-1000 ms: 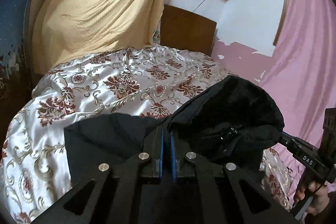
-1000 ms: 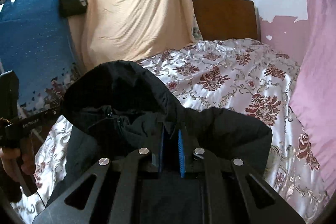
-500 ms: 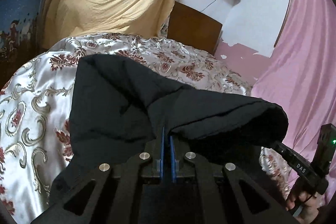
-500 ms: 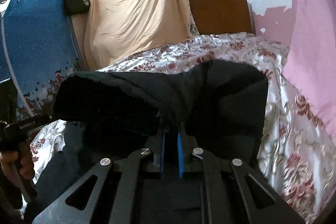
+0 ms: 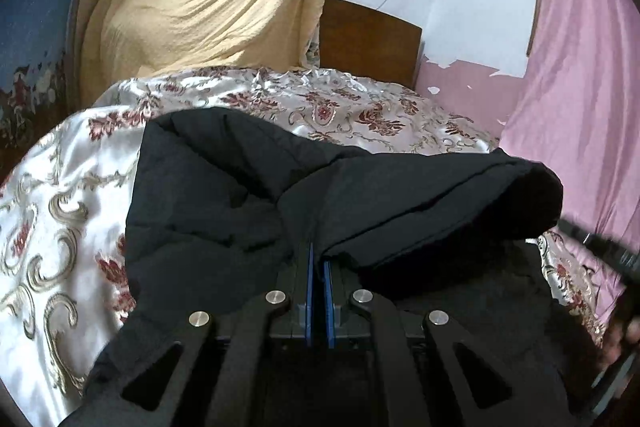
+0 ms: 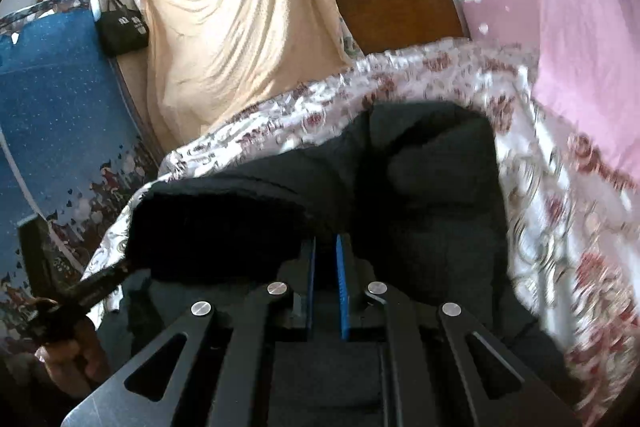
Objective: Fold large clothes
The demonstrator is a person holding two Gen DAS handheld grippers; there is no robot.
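I see the black jacket (image 5: 248, 211) draped over the floral bedspread (image 5: 60, 195), its near edge bunched up at both claws. My left gripper (image 5: 318, 259) is clamped on that edge, blue pads nearly together. My right gripper (image 6: 325, 251) pinches the same jacket, fabric folded over its tips.

I can read almost nothing from here. The black bag (image 6: 120, 31) hanging on the far wall carries white lettering across its front, but it is too small and soft for me to make out a single letter. Nothing else I can see, neither cloth nor wall nor bed, bears any writing, number or brand.
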